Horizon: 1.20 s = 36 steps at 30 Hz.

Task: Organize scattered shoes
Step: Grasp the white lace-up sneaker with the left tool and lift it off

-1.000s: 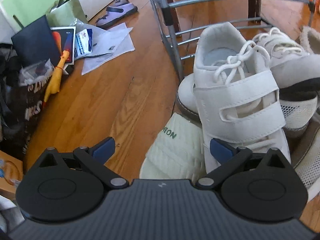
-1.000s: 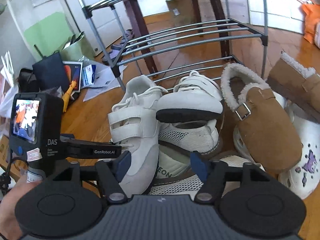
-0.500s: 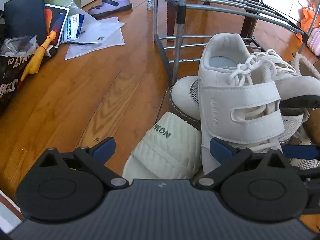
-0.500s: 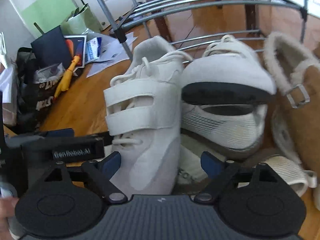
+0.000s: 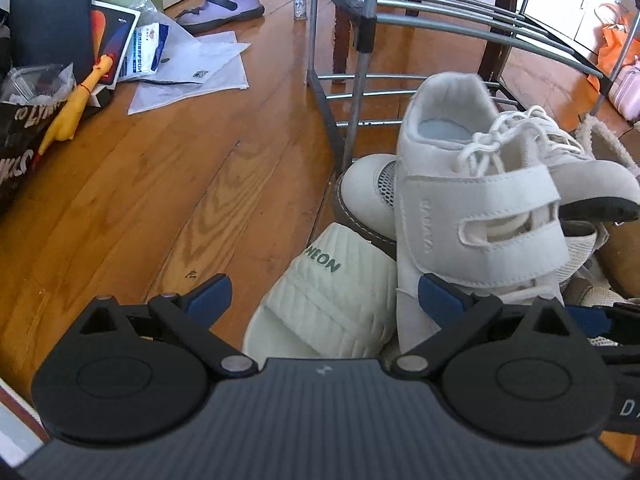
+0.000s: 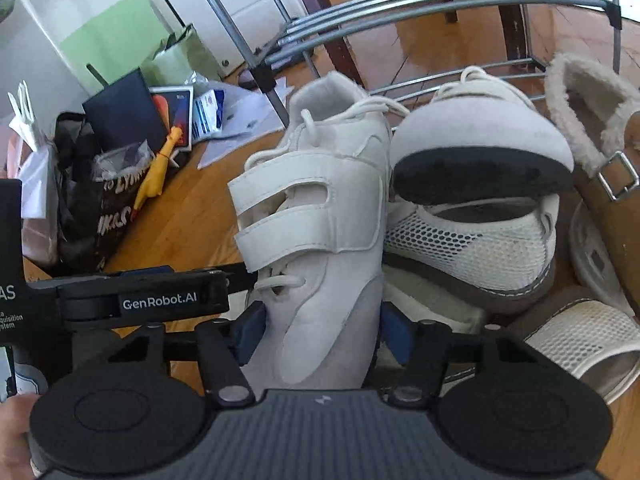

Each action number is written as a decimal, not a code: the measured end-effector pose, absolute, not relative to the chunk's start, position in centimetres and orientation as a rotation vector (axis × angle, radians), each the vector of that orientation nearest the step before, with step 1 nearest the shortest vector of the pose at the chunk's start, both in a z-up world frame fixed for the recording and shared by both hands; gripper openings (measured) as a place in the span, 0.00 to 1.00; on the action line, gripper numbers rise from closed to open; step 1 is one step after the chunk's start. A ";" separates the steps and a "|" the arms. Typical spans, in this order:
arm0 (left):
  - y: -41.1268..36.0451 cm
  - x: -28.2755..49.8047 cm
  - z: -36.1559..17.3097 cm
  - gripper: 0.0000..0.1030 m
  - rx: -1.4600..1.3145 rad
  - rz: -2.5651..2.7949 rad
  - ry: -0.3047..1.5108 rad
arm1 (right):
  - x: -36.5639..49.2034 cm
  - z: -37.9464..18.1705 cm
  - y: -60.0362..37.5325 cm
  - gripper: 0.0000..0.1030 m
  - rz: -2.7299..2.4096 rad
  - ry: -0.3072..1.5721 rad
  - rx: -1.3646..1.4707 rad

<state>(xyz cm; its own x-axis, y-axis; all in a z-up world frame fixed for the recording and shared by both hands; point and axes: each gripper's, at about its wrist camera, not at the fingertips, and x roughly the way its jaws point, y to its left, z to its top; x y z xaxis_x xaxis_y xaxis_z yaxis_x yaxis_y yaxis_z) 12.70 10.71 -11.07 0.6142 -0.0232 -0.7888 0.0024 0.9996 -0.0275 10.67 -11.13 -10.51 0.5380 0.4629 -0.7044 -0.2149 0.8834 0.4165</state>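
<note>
1. Your R gripper (image 6: 320,330) has its jaws around the toe of the strap shoe (image 6: 320,216). They've just been closing, and the blue pads (image 6: 250,330) sit against both sides of the toe: clenched on it.
2. Your L gripper (image 5: 322,300) is released, jaws wide, nothing pressed. The slide (image 5: 332,300) lies between them; the R pad overlaps the strap shoe's edge, contact unclear.
3. The strap shoe sits atop the pile, toe toward you, heel at 12 o'clock by the rack (image 6: 440,4).
4. In R view, a grey shoe (image 6: 480,132) tilts sole-out at 2 o'clock, resting on a mesh shoe (image 6: 480,248).
5. A fur-lined clog (image 6: 600,184) is at 3 o'clock, touching the pile.
6. In L view, papers (image 5: 192,76) and a purple sandal (image 5: 224,4) lie at 11 o'clock on the wood floor (image 5: 140,200), well apart from the pile.
</note>
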 end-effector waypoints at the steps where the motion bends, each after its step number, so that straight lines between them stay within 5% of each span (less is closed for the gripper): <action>1: 10.7 12.4 -10.7 0.99 -0.014 -0.007 0.901 | 10.4 -10.1 -11.1 0.60 0.418 0.910 0.301; 16: 17.8 8.7 -6.5 0.99 0.188 0.185 0.891 | 10.1 -8.9 -3.9 0.60 0.643 1.046 0.430; 19: 21.0 9.4 -7.3 1.00 0.159 0.272 0.940 | 10.8 -9.5 0.5 0.47 0.720 1.077 0.402; 20: 22.3 9.7 -7.7 1.00 0.137 0.297 0.963 | 10.9 -9.7 2.4 0.23 0.775 1.083 0.401; 21: 23.8 10.2 -8.5 1.00 0.084 0.308 1.006 | 11.0 -9.8 3.4 0.09 0.794 1.092 0.390; 25: 28.1 10.5 -11.7 1.00 -0.074 0.373 1.135 | 10.4 -10.3 4.5 0.21 0.802 1.112 0.380; 27: 28.6 10.1 -12.1 1.00 -0.100 0.367 1.133 | 9.8 -10.6 3.4 0.39 0.778 1.099 0.367; 36: 26.9 9.2 -11.9 1.00 -0.024 0.402 1.142 | 6.5 -10.9 -3.5 0.45 0.680 1.080 0.272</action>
